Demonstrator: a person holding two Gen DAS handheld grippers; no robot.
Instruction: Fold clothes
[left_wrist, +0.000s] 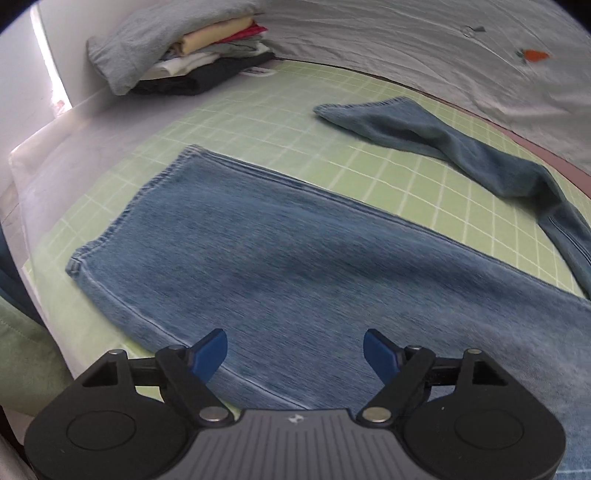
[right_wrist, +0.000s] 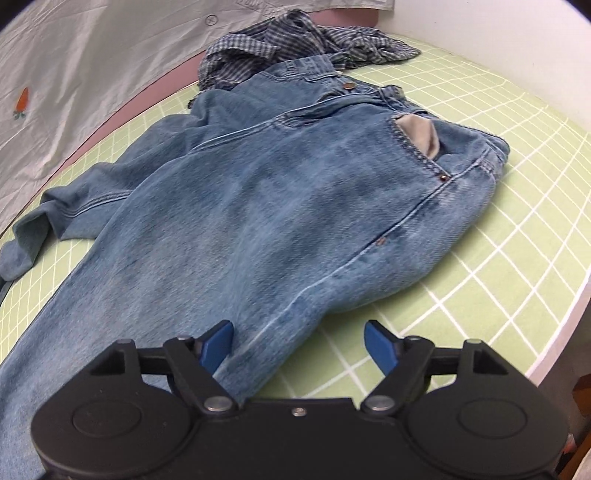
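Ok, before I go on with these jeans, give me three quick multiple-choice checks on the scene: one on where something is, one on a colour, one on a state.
1. Where is the crumpled blue-and-white checked shirt?
A. beyond the waistband of the light blue denim jeans
B. on the pile of folded clothes
C. in the right gripper

2. What colour is the grid-lined mat under the jeans?
A. pink
B. light green
C. dark grey

3. What state is the left gripper in?
A. shut on a trouser leg
B. shut on nothing
C. open, holding nothing

Answers:
1. A, since the right wrist view shows it bunched just past the waistband.
2. B, since pale green squares with white lines show in both views.
3. C, since its blue pads stand wide apart above the denim.
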